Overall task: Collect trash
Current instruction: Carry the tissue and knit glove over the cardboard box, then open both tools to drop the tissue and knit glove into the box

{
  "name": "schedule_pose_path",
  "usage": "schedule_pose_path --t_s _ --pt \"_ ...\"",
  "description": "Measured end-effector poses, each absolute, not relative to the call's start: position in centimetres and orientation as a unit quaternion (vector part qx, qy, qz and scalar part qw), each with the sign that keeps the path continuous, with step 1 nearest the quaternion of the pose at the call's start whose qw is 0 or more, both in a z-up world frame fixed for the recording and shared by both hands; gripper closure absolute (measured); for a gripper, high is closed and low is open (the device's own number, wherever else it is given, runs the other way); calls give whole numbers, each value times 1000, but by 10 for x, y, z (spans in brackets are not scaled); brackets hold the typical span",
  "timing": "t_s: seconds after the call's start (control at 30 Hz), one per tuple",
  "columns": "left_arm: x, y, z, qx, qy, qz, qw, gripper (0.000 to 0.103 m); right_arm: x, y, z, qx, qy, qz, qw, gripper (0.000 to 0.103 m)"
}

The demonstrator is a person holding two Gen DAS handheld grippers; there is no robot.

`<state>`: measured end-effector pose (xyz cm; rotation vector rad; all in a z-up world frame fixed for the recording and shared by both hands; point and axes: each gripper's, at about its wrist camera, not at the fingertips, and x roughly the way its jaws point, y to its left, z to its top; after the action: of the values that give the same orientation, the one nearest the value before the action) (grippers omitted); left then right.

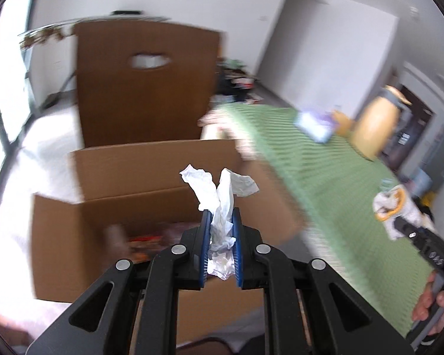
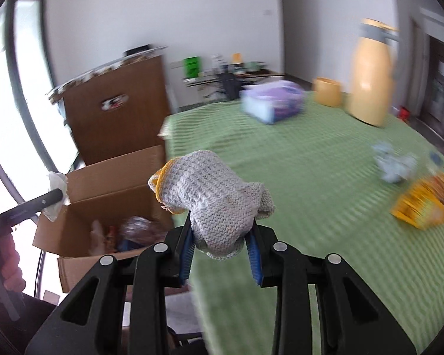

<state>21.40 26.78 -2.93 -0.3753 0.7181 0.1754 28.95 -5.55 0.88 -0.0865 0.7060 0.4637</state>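
My left gripper (image 1: 221, 222) is shut on a crumpled white tissue (image 1: 219, 195) and holds it above the open cardboard box (image 1: 109, 216), which has trash inside. In the right wrist view the same box (image 2: 103, 195) stands beside the table's left edge, with the left gripper (image 2: 56, 198) and its tissue at the box's rim. My right gripper (image 2: 220, 230) is shut on a grey knitted glove with a yellow cuff (image 2: 210, 198), above the green tablecloth (image 2: 310, 177) near its left edge. The right gripper (image 1: 399, 224) also shows in the left wrist view with the glove (image 1: 390, 207).
On the table lie a crumpled pale blue paper (image 2: 395, 164), a yellow snack packet (image 2: 426, 204), a purple tissue pack (image 2: 273, 102), a yellow cup (image 2: 327, 91) and a tall yellow flask (image 2: 370, 77). A brown chair back (image 1: 145, 85) stands behind the box.
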Motion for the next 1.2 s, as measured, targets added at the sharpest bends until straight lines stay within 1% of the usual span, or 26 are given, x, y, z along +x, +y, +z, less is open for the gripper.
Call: schedule_pose_path --t_s 0.2,0.43,0.53,0.57,0.6,0.63,0.7,0.73,0.77,0.9,0.93,1.03,1.1,1.2 --pt "209 322 -71 -220 384 130 887 92 307 28 -12 -74 365 297 879 72" --pt "219 340 -95 -232 401 135 876 92 323 89 -31 -98 380 338 856 72" --pt "225 345 -104 -233 410 137 871 88 330 107 -36 -104 384 345 850 72" --pt "228 347 -107 -233 413 138 869 70 332 112 -38 -107 385 345 849 72" --pt "230 349 -110 -236 418 145 865 50 334 115 -39 -110 385 346 848 72" --pt "231 351 -111 -237 417 149 865 46 337 120 -42 -113 387 346 847 72" --pt "231 355 -112 -239 416 146 865 44 341 127 -46 -118 392 347 844 71" --pt "232 358 -113 -241 416 144 865 41 345 132 -50 -124 395 347 841 71" --pt "231 360 -113 -243 417 145 864 35 346 135 -53 -128 398 348 839 71" --pt "221 377 -109 -262 406 159 861 35 357 152 -68 -139 417 353 826 69" --pt "217 382 -107 -267 401 162 861 35 359 158 -73 -143 422 354 823 68" --pt "208 390 -101 -271 390 173 863 35 358 172 -81 -152 431 367 810 57" --pt "204 393 -97 -271 387 180 863 35 354 179 -85 -162 433 368 807 40" --pt "201 396 -95 -269 386 180 864 35 349 180 -84 -166 429 366 809 38"
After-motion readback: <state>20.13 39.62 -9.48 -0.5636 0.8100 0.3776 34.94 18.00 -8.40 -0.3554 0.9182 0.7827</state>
